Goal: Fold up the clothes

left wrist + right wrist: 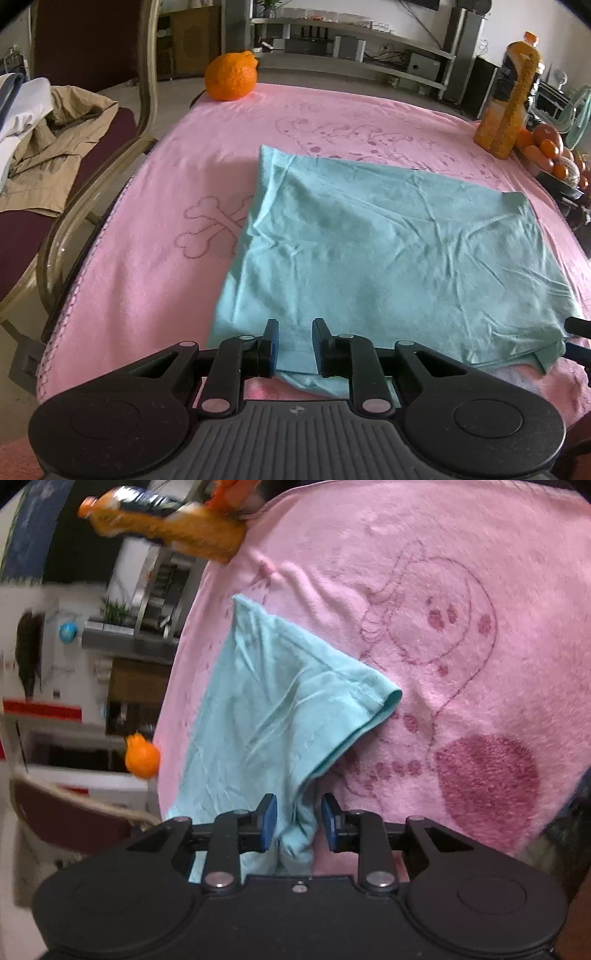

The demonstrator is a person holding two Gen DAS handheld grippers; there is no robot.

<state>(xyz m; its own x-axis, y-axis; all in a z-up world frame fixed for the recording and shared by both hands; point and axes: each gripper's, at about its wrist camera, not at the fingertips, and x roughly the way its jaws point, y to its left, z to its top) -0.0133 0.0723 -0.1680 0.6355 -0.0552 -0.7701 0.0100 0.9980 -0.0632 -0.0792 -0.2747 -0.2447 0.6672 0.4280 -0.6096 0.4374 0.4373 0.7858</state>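
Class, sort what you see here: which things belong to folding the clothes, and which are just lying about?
Belongs to the job:
teal shirt
left gripper
right gripper

Just lying about:
orange fruit
juice bottle
fruit bowl
beige jacket

- The right gripper (298, 821) fills the bottom of a tilted, slightly blurred view, its two blue-padded fingers (268, 821) standing apart.
- A bunched fold of a light teal shirt (273, 716) hangs between the fingers; the right pad is clear of the cloth, and contact at the left pad cannot be made out.
- The shirt spreads up and away, its hemmed sleeve opening (388, 701) pointing right.
- Beneath lies a fluffy pink blanket (480, 590) with dark pink cartoon outlines and a solid round patch.
- An orange fruit (142, 757) sits at the blanket's left edge.
- An orange drink bottle (166, 524) appears at top left, near the blanket's edge.
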